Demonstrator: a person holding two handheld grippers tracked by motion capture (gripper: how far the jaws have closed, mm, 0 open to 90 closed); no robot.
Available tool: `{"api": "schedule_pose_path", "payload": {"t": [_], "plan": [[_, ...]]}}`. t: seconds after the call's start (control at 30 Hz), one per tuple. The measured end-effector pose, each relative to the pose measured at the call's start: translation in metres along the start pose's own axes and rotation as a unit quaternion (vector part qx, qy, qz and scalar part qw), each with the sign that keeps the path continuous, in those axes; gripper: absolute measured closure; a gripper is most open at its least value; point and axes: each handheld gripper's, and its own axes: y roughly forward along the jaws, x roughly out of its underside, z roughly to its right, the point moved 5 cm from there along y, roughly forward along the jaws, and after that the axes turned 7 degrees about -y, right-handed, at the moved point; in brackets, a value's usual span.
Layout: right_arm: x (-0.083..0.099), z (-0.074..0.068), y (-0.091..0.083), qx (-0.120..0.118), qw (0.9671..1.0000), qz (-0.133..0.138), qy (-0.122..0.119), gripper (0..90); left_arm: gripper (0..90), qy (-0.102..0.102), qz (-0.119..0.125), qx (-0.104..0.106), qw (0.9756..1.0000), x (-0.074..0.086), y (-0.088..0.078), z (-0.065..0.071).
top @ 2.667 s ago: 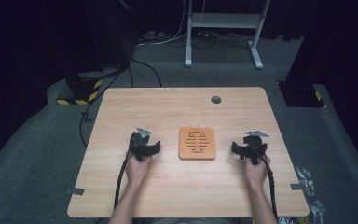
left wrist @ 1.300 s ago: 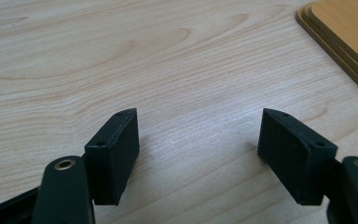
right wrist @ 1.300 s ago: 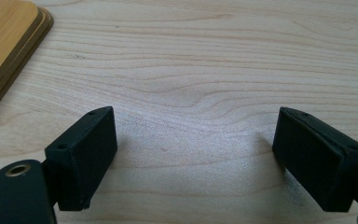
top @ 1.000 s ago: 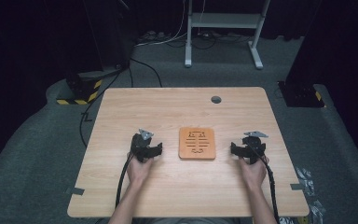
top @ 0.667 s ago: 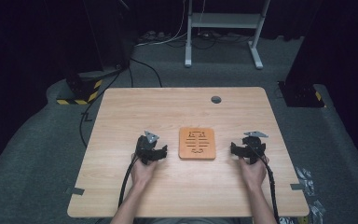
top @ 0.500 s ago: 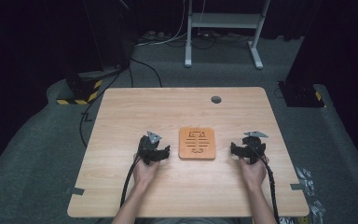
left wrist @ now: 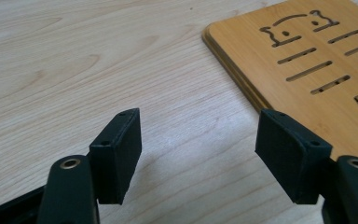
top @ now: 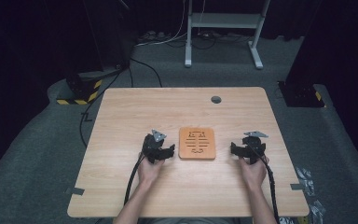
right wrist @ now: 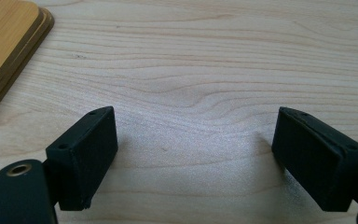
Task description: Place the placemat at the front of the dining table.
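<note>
**Left gripper lines up on the bamboo trivet's edge**

While the right gripper [top: 242, 150] rests on the table [top: 135, 105] off to the trivet's right with its jaws spread on nothing, the left gripper [top: 161, 151] sits just beside the left edge of the slotted bamboo trivet [top: 196, 143], its jaws also spread wide and empty, having just been closing a little. In the left gripper view one black pad [left wrist: 291, 154] stands over the trivet's [left wrist: 307, 60] near margin while the other pad [left wrist: 116, 151] hangs over bare wood.

To take the board well, I judge the gripper should go low and level, so that one pad slips under the stepped rim and the other lands on top; a thin flat board gives little to bite, so the closing should be slow and square to the edge.

The trivet lies flat near the table's middle, between the two grippers. It is close to square, its slightly longer axis running away from the person, and its short slots run across that axis.
</note>
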Motion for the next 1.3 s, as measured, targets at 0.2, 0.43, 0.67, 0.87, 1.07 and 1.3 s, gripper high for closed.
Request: {"api": "schedule_pose_path", "payload": {"t": [0.2, 0.43, 0.67, 0.87, 1.07, 1.3], "plan": [[0.000, 0.000, 0.000, -0.001, 1.0000, 0.001, -0.001, 14.4, 32.2, 0.006, -0.007, 0.006, 0.9999, -0.006, 0.006, 0.012], [0.000, 0.000, 0.000, -0.001, 1.0000, 0.000, -0.001, 14.4, 32.4, 0.006, -0.012, 0.002, 0.9999, -0.008, 0.010, 0.015], [0.000, 0.000, 0.000, -0.001, 1.0000, 0.000, -0.001, 14.4, 32.5, 0.012, -0.016, -0.001, 0.9998, -0.008, 0.013, 0.015], [0.000, 0.000, 0.000, -0.001, 1.0000, 0.000, -0.001, 14.4, 32.8, 0.017, -0.017, -0.004, 0.9997, -0.009, 0.015, 0.018], [0.000, 0.000, 0.000, -0.001, 1.0000, 0.000, -0.001, 14.5, 33.2, 0.020, -0.014, -0.002, 0.9997, -0.010, 0.015, 0.021], [0.000, 0.000, 0.000, -0.001, 1.0000, 0.001, -0.002, 14.4, 33.3, 0.016, -0.014, 0.000, 0.9998, -0.010, 0.015, 0.021]]}}
